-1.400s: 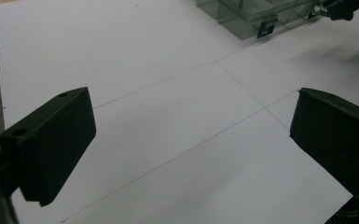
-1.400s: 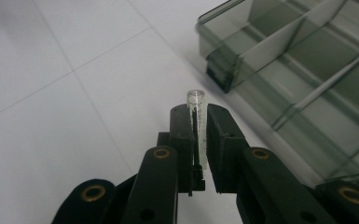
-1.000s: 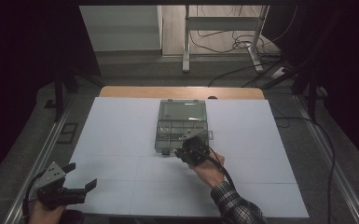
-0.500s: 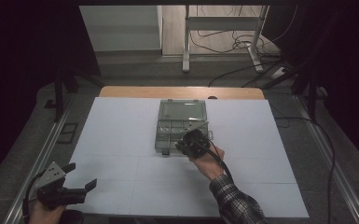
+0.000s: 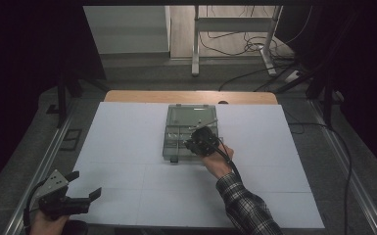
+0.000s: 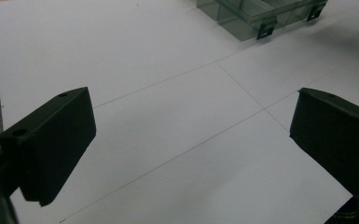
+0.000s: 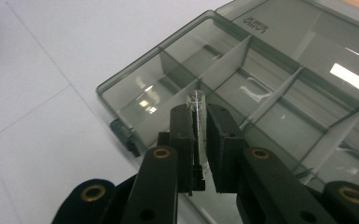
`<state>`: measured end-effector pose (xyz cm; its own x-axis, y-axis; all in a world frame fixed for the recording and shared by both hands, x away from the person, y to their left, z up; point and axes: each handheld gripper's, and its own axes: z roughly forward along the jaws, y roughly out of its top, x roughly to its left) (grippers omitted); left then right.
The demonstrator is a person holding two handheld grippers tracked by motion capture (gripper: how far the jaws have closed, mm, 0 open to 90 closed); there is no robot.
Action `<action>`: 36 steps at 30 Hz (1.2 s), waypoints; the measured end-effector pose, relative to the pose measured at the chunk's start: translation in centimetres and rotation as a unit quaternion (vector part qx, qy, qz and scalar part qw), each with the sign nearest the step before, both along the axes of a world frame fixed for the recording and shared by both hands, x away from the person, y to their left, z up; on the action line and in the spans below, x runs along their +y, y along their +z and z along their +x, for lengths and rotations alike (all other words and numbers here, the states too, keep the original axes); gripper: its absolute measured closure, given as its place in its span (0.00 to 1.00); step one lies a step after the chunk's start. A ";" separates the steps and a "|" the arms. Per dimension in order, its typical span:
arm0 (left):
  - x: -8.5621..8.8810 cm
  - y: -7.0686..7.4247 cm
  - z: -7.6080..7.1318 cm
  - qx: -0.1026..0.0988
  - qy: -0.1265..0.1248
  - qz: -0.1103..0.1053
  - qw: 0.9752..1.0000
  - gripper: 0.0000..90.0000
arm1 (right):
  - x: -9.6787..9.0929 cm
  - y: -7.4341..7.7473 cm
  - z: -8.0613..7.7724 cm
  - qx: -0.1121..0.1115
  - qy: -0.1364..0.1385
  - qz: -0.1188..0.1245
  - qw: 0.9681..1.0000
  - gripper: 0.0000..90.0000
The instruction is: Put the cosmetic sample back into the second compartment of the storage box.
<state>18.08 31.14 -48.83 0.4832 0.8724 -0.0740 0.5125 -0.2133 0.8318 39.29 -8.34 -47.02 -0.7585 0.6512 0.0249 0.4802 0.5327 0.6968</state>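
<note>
1. My right gripper (image 7: 199, 122) has its fingers clamped on a thin clear glass tube (image 7: 196, 105), above the smoky transparent compartment box (image 7: 135, 88) at frame centre.
2. My left gripper (image 5: 76, 191) rests lower left over the white surface (image 5: 127, 142), fingers wide apart.

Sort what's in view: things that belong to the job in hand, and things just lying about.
In the job:
- small clear tube, clamped in the right claw
- grey divided box, lid open

Lying about:
- left claw, open and idle
- cables on the floor
- metal stand
</note>
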 end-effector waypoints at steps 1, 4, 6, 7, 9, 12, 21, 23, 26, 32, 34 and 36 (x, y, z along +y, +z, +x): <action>0.0 0.0 0.0 0.000 0.000 0.000 1.000 0.01 | 0.0 0.0 0.2 0.000 -0.002 0.001 1.000 0.90; 0.0 0.0 0.0 0.000 0.000 0.000 1.000 0.01 | 0.1 0.1 0.6 -0.002 -0.005 -0.002 1.000 0.90; 0.0 0.0 0.0 0.000 0.000 -0.001 1.000 0.01 | 0.1 0.1 0.9 -0.004 -0.007 -0.003 1.000 0.90; 0.0 0.0 0.0 0.000 0.000 -0.001 1.000 0.01 | 0.1 0.1 1.1 -0.004 -0.008 -0.004 1.000 0.90; 0.0 0.0 0.0 0.000 -0.001 -0.001 1.000 0.01 | 0.2 0.0 1.4 -0.005 -0.012 -0.004 1.000 0.90; 0.0 0.0 0.0 0.001 -0.001 -0.001 1.000 0.01 | 0.4 -0.1 2.0 -0.007 -0.014 -0.005 1.000 0.90; 0.0 0.0 0.0 0.001 -0.001 -0.002 1.000 0.01 | 1.2 -0.4 3.4 -0.006 -0.024 -0.008 1.000 0.90; 0.0 0.0 0.0 0.001 -0.001 -0.002 1.000 0.01 | 1.4 -0.5 3.7 -0.004 -0.028 -0.008 1.000 0.90; 0.1 0.0 0.0 0.001 -0.001 -0.002 1.000 0.01 | 1.7 -0.6 4.2 -0.005 -0.029 -0.008 1.000 0.90; 0.1 0.0 0.1 0.002 -0.002 -0.003 1.000 0.01 | 2.1 -0.9 4.9 -0.005 -0.038 -0.008 0.999 0.90; 0.1 0.0 0.1 0.002 -0.002 -0.002 1.000 0.01 | 2.2 -1.0 5.2 -0.006 -0.040 -0.009 0.999 0.90; 0.0 0.0 0.1 0.001 -0.002 -0.002 1.000 0.01 | 2.4 -1.1 5.5 -0.005 -0.043 -0.009 0.999 0.90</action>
